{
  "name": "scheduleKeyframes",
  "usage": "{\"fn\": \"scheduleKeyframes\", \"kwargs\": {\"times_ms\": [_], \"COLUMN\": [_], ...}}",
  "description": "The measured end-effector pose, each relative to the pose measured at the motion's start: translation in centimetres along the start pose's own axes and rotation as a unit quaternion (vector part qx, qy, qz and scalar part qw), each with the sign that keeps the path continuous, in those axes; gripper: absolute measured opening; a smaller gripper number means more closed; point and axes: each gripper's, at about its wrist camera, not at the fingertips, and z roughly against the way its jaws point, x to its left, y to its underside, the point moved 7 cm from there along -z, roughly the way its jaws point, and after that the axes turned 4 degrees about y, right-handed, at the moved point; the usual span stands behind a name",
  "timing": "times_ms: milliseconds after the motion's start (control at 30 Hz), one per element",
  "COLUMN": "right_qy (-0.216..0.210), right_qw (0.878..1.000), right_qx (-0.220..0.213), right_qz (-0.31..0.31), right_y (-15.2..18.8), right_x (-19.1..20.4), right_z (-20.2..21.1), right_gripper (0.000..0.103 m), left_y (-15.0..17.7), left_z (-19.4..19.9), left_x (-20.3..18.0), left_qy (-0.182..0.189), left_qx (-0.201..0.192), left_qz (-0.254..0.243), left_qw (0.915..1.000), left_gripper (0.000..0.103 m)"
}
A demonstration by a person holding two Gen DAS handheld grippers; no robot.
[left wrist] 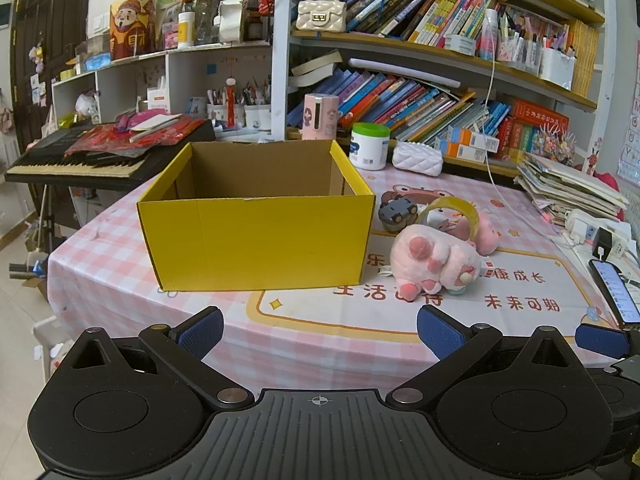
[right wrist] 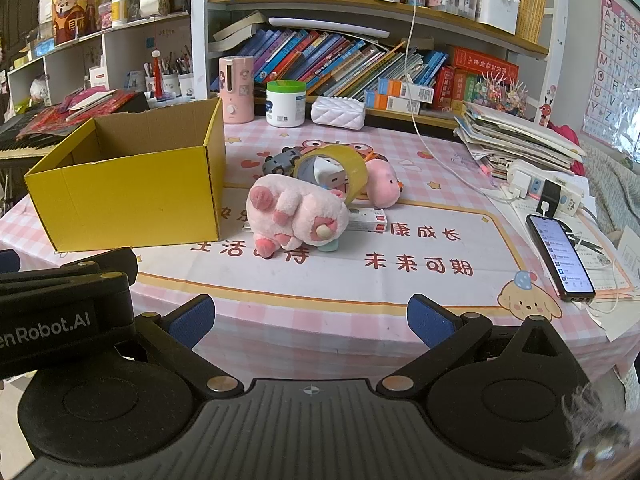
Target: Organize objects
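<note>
An open yellow cardboard box (left wrist: 256, 236) (right wrist: 132, 196) stands on the pink checked tablecloth, and nothing shows inside it. Right of it lies a pile: a pink plush pig (left wrist: 434, 260) (right wrist: 296, 214), a roll of tan tape (left wrist: 454, 210) (right wrist: 340, 168) on edge, a smaller pink plush (right wrist: 382, 184), a grey toy car (left wrist: 396, 210) (right wrist: 280, 162) and a small white-and-red carton (right wrist: 368, 219). My left gripper (left wrist: 320, 334) is open at the table's near edge, in front of the box. My right gripper (right wrist: 312, 324) is open too, before the pile, holding nothing.
A phone (right wrist: 560, 258) (left wrist: 614, 290) and a power strip (right wrist: 548, 186) lie at the right, next to a stack of papers (right wrist: 516, 136). A white tub (right wrist: 285, 104), a pink dispenser (right wrist: 236, 90) and a white pouch (right wrist: 338, 112) stand behind, before the bookshelves. A keyboard (left wrist: 80, 160) is at the left.
</note>
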Motion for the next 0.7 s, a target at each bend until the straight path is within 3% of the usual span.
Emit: {"fn": "scheduleKeyframes", "kwargs": {"times_ms": [700], "right_qy": [-0.009], "right_qw": [1.000], "right_qx": [0.002], "right_qz": [0.009], "right_y": [-1.9], "right_x": [0.4], "right_z": [-2.7], "right_gripper": [0.103], "left_y": [-1.1], "left_z": [-2.6], "left_x": [0.4], "left_qy": [-0.008], "left_qx": [-0.001], "left_qz": [0.010], "left_qw": [0.9999], "left_gripper": [0.103]}}
